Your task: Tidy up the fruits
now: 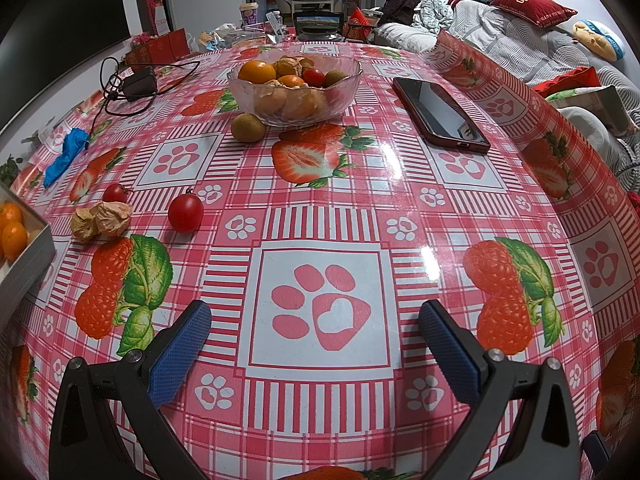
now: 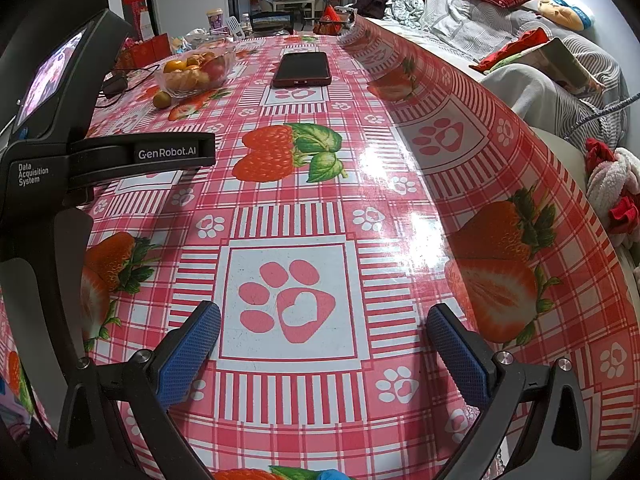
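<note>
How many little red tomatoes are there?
3 that I can see. One cherry tomato sits alone on the tablecloth, another is behind the crumpled peel, and a third is in the glass bowl. More may hide under the bowl's fruit.

**Where the things lie on the table**

You see the bowl [image 1: 294,88] near the far edge of the table [image 1: 320,208], with fruits inside. One small fruit [image 1: 248,128] lies on the table just before the bowl, touching it. The phone [image 1: 440,114] lies right of the bowl. The charger [image 1: 138,84] lies left of it. Toward the left edge you find two tomatoes [image 1: 185,213], a crumpled peel [image 1: 100,222] between them and the box [image 1: 24,248].
</note>
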